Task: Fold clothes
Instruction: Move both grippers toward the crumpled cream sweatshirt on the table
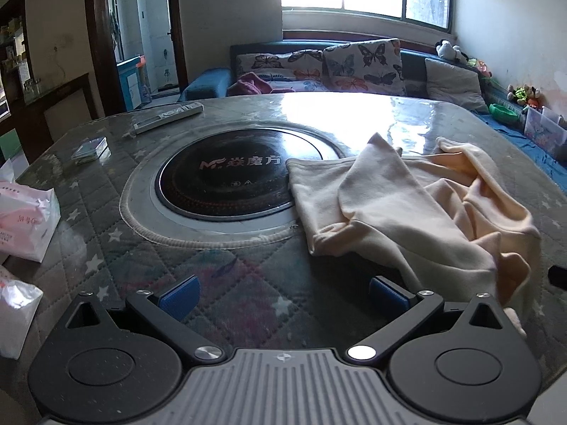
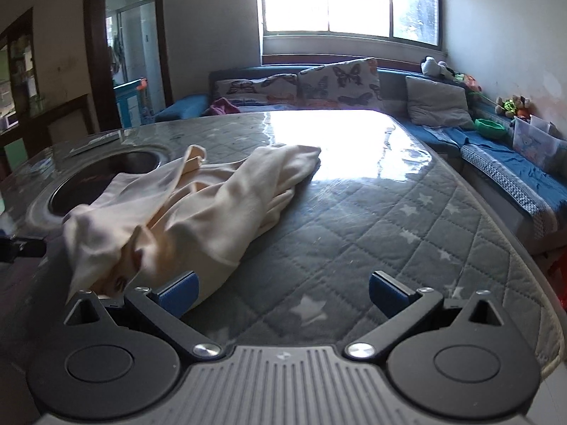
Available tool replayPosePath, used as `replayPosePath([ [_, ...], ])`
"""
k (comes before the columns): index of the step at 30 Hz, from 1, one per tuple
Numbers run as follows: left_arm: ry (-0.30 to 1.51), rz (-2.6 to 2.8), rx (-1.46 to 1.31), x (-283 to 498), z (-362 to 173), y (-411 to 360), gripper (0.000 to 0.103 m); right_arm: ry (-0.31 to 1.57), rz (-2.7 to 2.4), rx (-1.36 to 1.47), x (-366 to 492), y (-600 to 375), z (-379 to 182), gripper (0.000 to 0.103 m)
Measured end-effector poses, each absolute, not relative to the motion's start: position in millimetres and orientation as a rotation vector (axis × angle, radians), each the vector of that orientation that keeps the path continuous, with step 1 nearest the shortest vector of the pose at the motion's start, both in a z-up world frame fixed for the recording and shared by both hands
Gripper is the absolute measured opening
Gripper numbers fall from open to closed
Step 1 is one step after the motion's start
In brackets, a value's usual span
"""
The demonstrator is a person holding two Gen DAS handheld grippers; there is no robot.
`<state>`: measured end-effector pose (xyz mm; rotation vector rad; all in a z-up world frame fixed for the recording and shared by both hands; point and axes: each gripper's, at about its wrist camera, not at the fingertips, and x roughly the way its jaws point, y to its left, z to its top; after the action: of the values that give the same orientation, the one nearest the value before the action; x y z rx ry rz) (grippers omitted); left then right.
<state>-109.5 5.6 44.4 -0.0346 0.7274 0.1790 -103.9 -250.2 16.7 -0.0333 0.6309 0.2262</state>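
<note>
Cream garment [image 1: 407, 209] crumpled near the middle of the table [image 2: 407, 219], one edge draped over the round cooktop [image 1: 223, 184]. Soft, light, floppy; best pinched at a hem or corner, then spread flat. Left gripper [image 1: 283, 295] and right gripper [image 2: 283, 292] both wide apart, holding nothing.

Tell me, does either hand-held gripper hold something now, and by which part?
Nothing is held. The left hand-held gripper and the right hand-held gripper are both open; the cream garment lies crumpled on the table.
</note>
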Motion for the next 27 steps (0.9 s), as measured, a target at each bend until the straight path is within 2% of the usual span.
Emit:
replayPosePath([
  [27, 0.75, 0.07, 0.011, -140, 44, -44, 0.103, 0.631, 0.316, -0.091, -147, -231, 20, 0.103],
])
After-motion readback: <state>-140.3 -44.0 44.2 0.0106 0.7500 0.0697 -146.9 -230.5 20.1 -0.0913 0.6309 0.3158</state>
